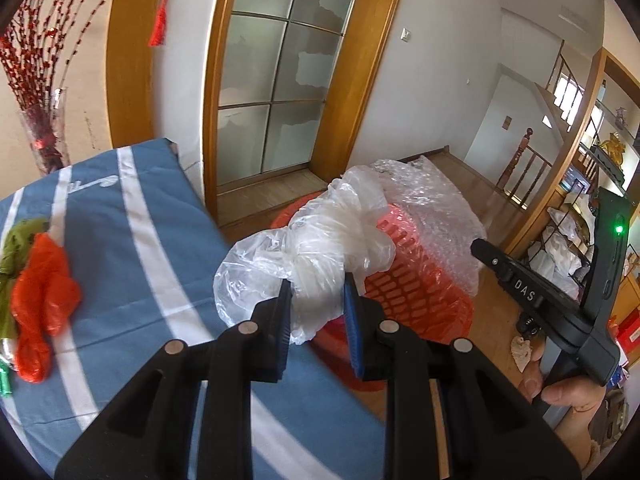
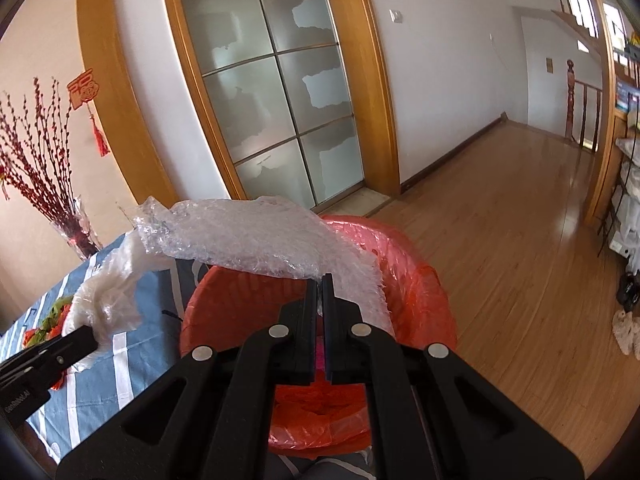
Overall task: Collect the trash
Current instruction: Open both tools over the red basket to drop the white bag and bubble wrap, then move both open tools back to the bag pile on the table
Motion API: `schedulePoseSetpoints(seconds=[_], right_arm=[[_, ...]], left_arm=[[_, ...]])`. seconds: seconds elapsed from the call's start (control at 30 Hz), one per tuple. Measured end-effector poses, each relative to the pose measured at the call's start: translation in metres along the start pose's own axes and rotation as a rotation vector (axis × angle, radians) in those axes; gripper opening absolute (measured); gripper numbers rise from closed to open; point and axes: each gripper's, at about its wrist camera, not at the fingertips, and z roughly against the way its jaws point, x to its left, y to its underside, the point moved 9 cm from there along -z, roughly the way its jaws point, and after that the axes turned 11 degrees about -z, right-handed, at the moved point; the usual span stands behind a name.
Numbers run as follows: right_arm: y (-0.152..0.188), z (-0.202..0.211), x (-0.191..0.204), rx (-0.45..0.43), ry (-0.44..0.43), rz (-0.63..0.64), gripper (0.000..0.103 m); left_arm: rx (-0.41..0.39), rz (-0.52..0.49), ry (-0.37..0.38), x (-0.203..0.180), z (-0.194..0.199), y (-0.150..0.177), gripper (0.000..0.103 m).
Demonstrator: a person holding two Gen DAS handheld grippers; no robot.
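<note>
The left gripper squeezes a crinkly white bag. The right gripper pinches see-through bubble wrap above the red bin.

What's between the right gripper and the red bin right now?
Only the bubble wrap that the right gripper pinches. In the right wrist view the sheet spreads over the red bin, whose open mouth lies directly below.

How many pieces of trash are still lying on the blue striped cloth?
2 that I can make out: an orange plastic bag and a green wrapper beside it, at the cloth's left side. More may lie out of frame.
</note>
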Motion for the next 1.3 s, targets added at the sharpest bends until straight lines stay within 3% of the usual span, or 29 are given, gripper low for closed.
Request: schedulePoseSetpoints(seconds=[0.23, 0.27, 0.33, 0.4, 0.7, 0.8, 1.07, 1.3], right_arm=[[0.003, -0.012, -0.013, 0.043, -0.009, -0.025, 0.008], [0.004, -0.013, -0.015, 0.047, -0.005, -0.025, 0.011], [0.006, -0.013, -0.017, 0.051, -0.003, -0.027, 0.032], [0.008, -0.012, -0.020, 0.046, 0.000, -0.029, 0.037], [0.010, -0.010, -0.029, 0.043, 0.040, -0.026, 0.037], [0.011, -0.008, -0.026, 0.037, 0.044, -0.005, 0.037], [0.018, -0.001, -0.005, 0.032, 0.023, 0.049, 0.037], [0.030, 0.007, 0.039, 0.048, -0.049, 0.110, 0.037]], left_arm=[[0.042, 0.005, 0.043, -0.015, -0.030, 0.002, 0.027], [0.052, 0.007, 0.045, -0.015, -0.035, 0.003, 0.028], [0.064, 0.017, 0.049, -0.015, -0.041, 0.006, 0.029], [0.076, 0.028, 0.052, -0.013, -0.046, 0.009, 0.031], [0.083, 0.027, 0.031, -0.001, -0.043, 0.018, 0.043], [0.071, 0.015, -0.009, 0.009, -0.033, 0.021, 0.048], [0.068, 0.015, -0.102, 0.046, -0.001, 0.040, 0.049], [0.034, 0.045, -0.226, 0.101, 0.047, 0.062, 0.050]])
